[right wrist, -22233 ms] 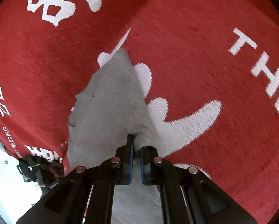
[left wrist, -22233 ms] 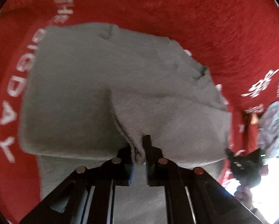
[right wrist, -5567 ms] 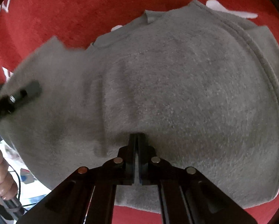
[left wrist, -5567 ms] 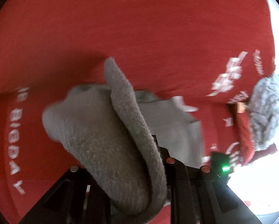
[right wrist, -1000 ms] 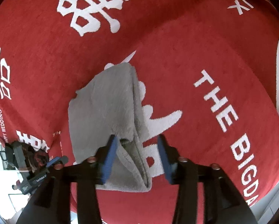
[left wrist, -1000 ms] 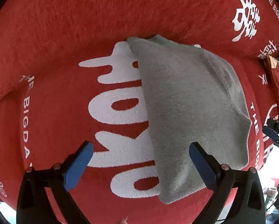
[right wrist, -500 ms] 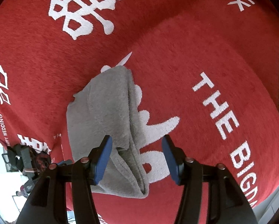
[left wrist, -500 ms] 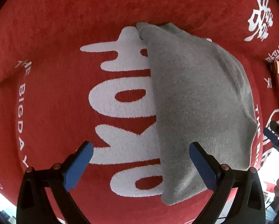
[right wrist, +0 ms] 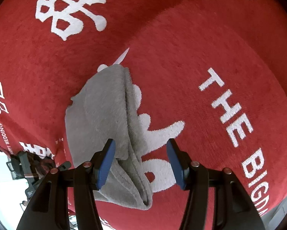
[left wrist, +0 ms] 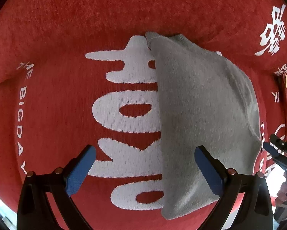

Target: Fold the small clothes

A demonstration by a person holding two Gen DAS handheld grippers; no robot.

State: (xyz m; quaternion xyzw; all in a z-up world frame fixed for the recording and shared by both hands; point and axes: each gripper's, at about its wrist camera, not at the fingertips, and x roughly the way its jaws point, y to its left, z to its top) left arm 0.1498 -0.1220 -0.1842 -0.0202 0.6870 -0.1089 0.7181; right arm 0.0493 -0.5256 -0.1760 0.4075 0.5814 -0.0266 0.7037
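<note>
A folded grey knit garment (left wrist: 201, 115) lies flat on a red cloth (left wrist: 66, 38) with white lettering. My left gripper (left wrist: 144, 164) hovers open above the garment's near left edge, its blue pads (left wrist: 78, 172) wide apart and holding nothing. In the right wrist view the same grey garment (right wrist: 105, 115) shows its layered folded edge. My right gripper (right wrist: 141, 163) is open over that edge, the blue pads (right wrist: 106, 163) straddling the fold without pressing on it.
The red cloth (right wrist: 201, 48) covers the whole work surface, with large white characters and English words. At the far right of the left view the other gripper's black tip (left wrist: 279, 151) and a hand (left wrist: 285, 189) show at the cloth's edge.
Both grippers have sunk a little toward the garment, which now looks larger in each view. The jaws stay open and the garment has not moved.
</note>
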